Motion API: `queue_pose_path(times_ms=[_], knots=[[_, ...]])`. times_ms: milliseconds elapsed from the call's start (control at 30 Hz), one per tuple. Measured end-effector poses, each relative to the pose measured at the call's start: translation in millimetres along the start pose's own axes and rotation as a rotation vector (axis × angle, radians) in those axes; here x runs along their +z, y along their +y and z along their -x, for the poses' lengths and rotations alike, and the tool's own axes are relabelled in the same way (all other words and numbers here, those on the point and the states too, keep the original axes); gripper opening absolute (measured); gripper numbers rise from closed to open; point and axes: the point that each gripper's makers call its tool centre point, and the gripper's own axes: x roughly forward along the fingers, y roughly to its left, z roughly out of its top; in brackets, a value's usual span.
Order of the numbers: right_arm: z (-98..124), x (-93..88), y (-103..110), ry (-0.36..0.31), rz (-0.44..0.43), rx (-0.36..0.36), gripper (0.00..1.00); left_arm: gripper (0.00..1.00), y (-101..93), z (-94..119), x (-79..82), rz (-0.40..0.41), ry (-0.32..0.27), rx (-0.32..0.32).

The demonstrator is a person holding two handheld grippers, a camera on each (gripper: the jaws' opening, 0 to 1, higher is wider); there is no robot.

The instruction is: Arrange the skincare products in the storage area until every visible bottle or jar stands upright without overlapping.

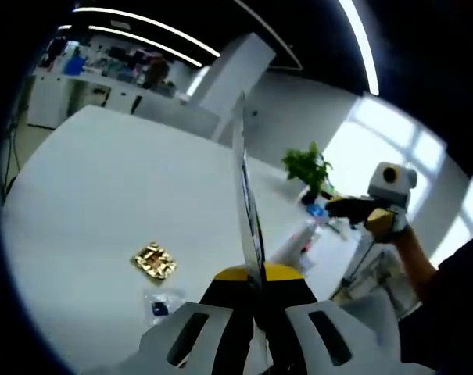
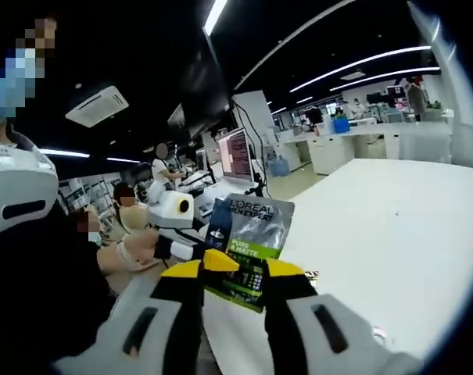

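Left gripper view: left gripper (image 1: 254,285) jaws pinched on thin flat package (image 1: 245,195), seen edge-on, rising toward 12 o'clock. White table (image 1: 103,187) spreads behind. Gold foil item (image 1: 154,261) lies on table at 8 o'clock; small clear packet (image 1: 159,305) just below it. Right gripper (image 1: 353,208) at 3 o'clock, held by hand (image 1: 392,223); its grip state unreadable here. Potted plant (image 1: 310,168) beyond.

Right gripper view: right gripper (image 2: 234,269) jaws clamped on grey-green L'Oreal sachet (image 2: 248,246), centre frame, upright above table. Left gripper at 9 o'clock.
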Motion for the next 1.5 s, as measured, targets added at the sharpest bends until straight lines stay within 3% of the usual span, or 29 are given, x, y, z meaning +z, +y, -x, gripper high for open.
queue_pose_path(times_ms=[233,400,567,667,800,933,1000,1100,1333,1500], knots=[[-3,-27.6,8,0.012,-0.068,-0.024,0.29,0.00,-0.9,3,-18.8,0.013,0.062,-0.006],[-5,-60.9,16,0.015,-0.170,-0.035,0.27,0.00,-5.2,3,-27.6,0.025,0.081,-0.020],[-3,-83.6,15,0.022,-0.224,-0.065,0.28,0.00,-8.8,2,-36.4,0.039,0.105,-0.037],[-1,-97.1,7,0.013,-0.291,-0.121,0.29,0.00,-13.6,1,-42.3,0.051,0.124,-0.057],[-5,-115.3,10,0.029,-0.333,-0.105,0.29,0.00,-21.8,-1,-48.2,0.062,0.148,-0.087],[-8,-120.5,14,0.018,-0.377,-0.089,0.31,0.00,-33.4,-2,-51.8,0.084,0.162,-0.139],[-9,-118.2,15,-0.012,-0.410,-0.083,0.30,0.00,-42.1,-1,-57.7,0.095,0.200,-0.182],[-8,-113.5,17,-0.059,-0.463,-0.056,0.26,0.00,-49.1,-4,-61.0,0.077,0.215,-0.194],[-6,-113.7,22,-0.079,-0.528,-0.020,0.22,0.00,-71.2,-8,-57.1,0.129,0.192,-0.275],[-4,-112.5,23,-0.080,-0.536,-0.014,0.16,0.00,-71.9,-9,-58.3,0.133,0.197,-0.265]])
